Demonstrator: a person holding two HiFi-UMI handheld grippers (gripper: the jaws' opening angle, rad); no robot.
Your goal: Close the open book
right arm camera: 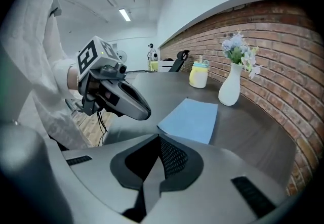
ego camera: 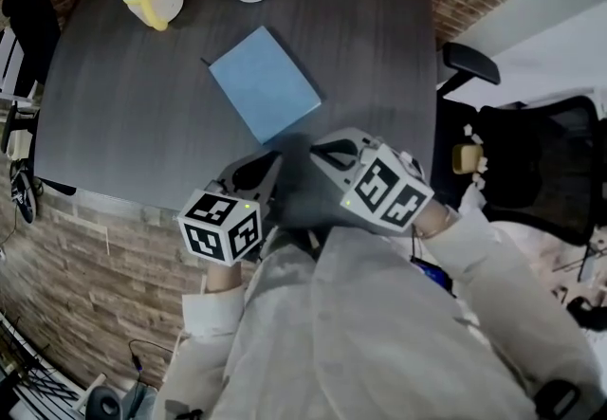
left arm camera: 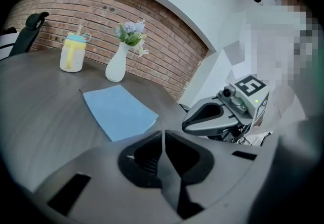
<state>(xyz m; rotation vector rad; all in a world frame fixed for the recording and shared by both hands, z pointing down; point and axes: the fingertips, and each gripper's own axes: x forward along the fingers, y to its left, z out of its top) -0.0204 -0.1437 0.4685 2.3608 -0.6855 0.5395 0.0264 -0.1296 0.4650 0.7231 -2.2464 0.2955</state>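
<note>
Now all fingers (left arm camera: pixel 174 156) (right arm camera: pixel 174 160) together, empty.

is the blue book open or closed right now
Closed. The blue book lies flat on the table as one single slab, plain cover up. No spread pages or second half show in any view.

left gripper (ego camera: pixel 273 160) and right gripper (ego camera: pixel 316 151) side by side, both tilted downward, jaws together (both empty)
</note>
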